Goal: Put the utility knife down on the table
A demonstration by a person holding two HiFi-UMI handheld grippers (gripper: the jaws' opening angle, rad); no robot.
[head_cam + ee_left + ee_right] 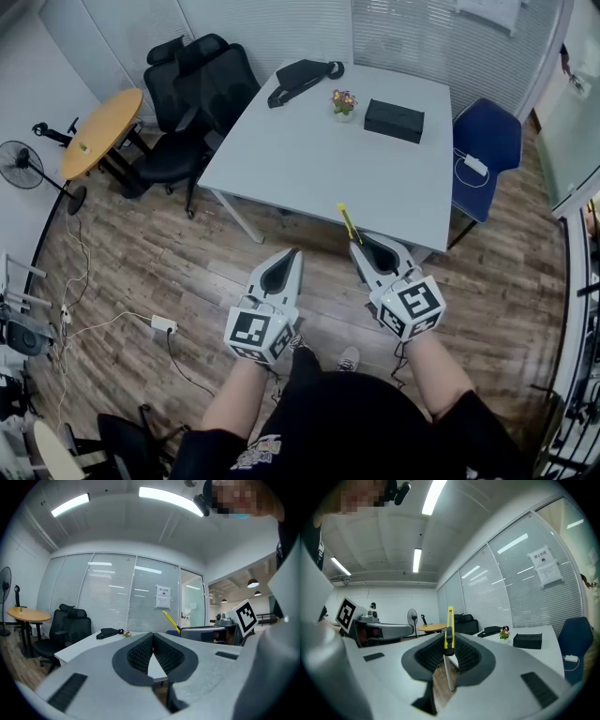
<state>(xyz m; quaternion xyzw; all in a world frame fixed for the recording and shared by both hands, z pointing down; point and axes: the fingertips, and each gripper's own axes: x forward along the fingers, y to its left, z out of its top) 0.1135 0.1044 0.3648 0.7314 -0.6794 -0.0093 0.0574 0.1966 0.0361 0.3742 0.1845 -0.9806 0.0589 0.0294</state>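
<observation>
The right gripper [356, 244] clamps the yellow utility knife [348, 222], whose long axis runs on past the jaw tips, reaching the white table's [309, 159] near edge. The left gripper [293, 253], short of the table, is closed on nothing.

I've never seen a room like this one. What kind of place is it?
Most likely an office meeting room: a white table with a black office chair beside it, glass walls with blinds, and long strip lights on the ceiling.

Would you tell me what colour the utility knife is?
The utility knife is yellow, best seen in the right gripper view.
</observation>
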